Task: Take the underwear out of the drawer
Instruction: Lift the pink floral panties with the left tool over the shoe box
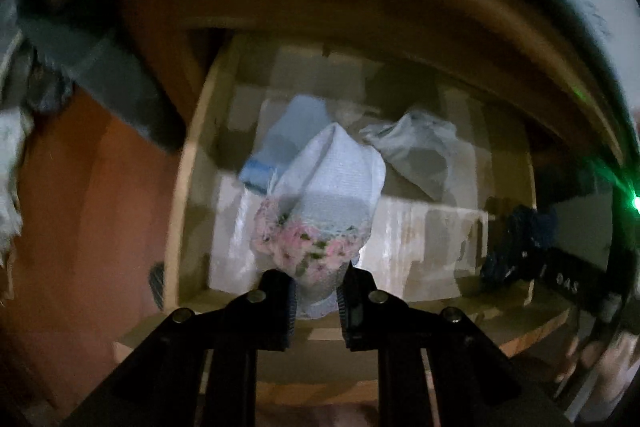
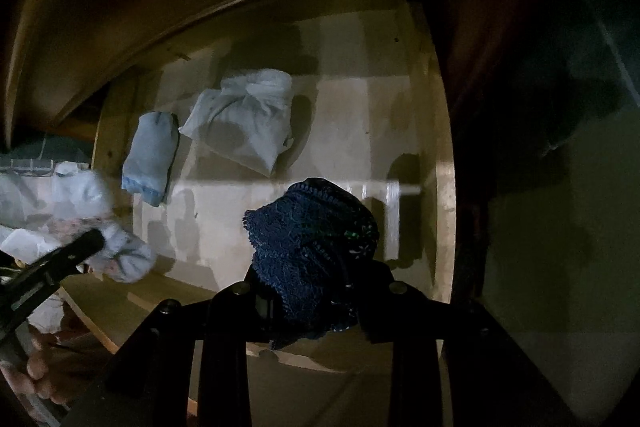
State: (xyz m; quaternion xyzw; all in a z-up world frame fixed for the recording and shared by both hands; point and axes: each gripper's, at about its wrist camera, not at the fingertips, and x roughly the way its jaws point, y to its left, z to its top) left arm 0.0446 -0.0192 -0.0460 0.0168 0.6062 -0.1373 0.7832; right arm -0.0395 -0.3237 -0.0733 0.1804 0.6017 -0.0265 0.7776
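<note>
Left gripper (image 1: 316,301): fingers clamped on the white brief (image 1: 332,187), gripping its pink floral band at the near end

White brief: hangs from the left fingers, long axis running away from them toward the drawer floor, clear of the floor as far as the blur lets me judge

Right gripper (image 2: 316,303): fingers clamped on the navy brief (image 2: 316,251), a bunched lace wad that fills the gap between them

Navy brief: held above the near right part of the drawer (image 2: 440,155), not lying on the floor

Still in drawer: a blue piece (image 2: 150,157) at far left with its long axis running near to far, and a grey piece (image 2: 244,123) just right of it, crumpled and lying apart from it

Key relation: both remaining pieces lie beyond the fingers, toward the far left; the left gripper is the nearer one to them, but it is already loaded

Hand pose: both grippers point steeply down into the drawer; the left one shows at the left edge of the right view, blurred, with a hand (image 2: 36,371) on its handle

Judgement: two briefs are gripped and need carrying over the near drawer wall; the blue and grey pieces look like the ones left for another reach
</note>
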